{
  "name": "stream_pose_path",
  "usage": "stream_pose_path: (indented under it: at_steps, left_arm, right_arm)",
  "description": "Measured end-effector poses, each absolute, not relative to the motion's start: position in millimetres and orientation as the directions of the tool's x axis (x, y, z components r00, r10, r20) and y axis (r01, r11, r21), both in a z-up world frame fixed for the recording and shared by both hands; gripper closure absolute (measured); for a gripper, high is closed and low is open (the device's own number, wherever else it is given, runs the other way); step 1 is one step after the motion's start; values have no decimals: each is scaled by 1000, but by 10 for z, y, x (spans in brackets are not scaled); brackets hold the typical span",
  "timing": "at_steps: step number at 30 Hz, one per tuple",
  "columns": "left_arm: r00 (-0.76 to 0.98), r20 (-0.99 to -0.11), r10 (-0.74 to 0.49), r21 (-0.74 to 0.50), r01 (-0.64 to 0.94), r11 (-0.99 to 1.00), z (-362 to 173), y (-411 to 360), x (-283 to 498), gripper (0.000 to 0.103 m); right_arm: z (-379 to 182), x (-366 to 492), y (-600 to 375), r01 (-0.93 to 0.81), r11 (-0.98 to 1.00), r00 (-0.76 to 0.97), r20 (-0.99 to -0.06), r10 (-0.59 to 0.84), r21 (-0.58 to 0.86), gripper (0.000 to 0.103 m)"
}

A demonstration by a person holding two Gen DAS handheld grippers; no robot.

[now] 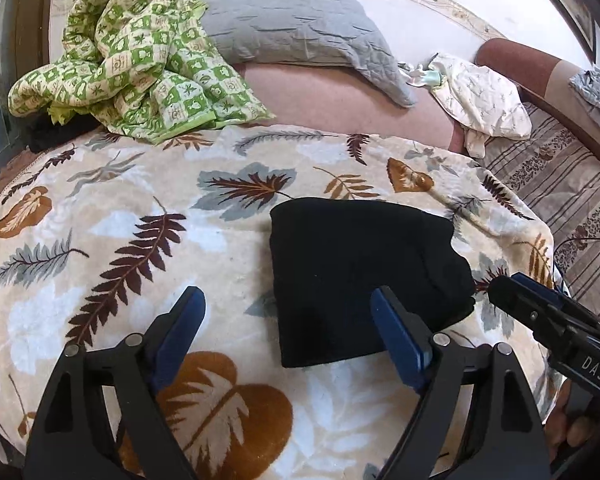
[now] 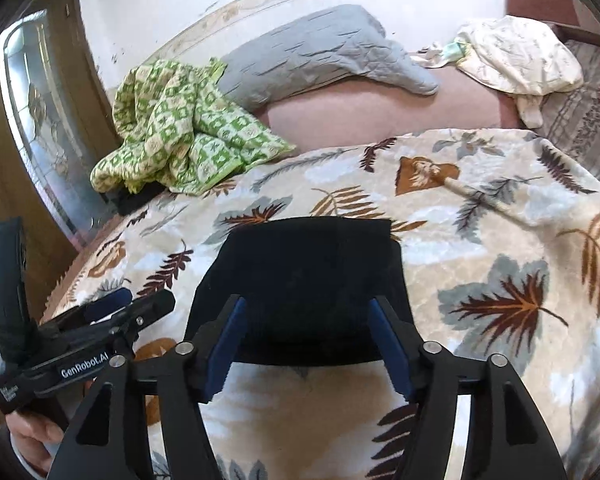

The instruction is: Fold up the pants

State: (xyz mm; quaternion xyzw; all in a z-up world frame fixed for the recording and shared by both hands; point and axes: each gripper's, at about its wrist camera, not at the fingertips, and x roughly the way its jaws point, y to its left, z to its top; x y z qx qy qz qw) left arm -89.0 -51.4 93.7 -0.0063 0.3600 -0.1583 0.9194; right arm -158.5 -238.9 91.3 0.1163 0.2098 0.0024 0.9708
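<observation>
Two grippers: left gripper [image 1: 288, 320] and right gripper [image 2: 306, 334] both gaped wide, gripping nothing.
Pants [image 1: 360, 272]: lay folded, a black bundle on the leaf-print blanket [image 1: 120, 260].
Behind: green quilt [image 1: 140, 64], grey pillow [image 1: 300, 28].

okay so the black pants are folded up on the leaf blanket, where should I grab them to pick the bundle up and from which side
Likely the near edge of the black pants, approached low from the front. That edge lies straight across the leaf blanket, directly ahead of the open right gripper, so one finger can slide underneath. The bundle's right side looks lumpy and uneven, a poorer place to pinch.
</observation>
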Motion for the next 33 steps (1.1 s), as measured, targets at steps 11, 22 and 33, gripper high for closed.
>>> stream_pose_path:
  at_steps: [11, 22, 33]
  left_arm:
    - [743, -610, -274, -89, 279, 956, 1095, -517, -1105, 17]
    - [786, -564, -253, -58, 268, 962, 1182, -457, -1189, 17]
    - [789, -563, -245, -62, 256, 965, 1181, -421, -1173, 17]
  right_arm:
    - [966, -1798, -2346, 66, 977, 920, -392, 19, 204, 30]
    - [981, -1815, -2275, 64, 980, 914, -406, 19, 189, 29]
    - [989, -1744, -2153, 43, 986, 913, -406, 28, 163, 25]
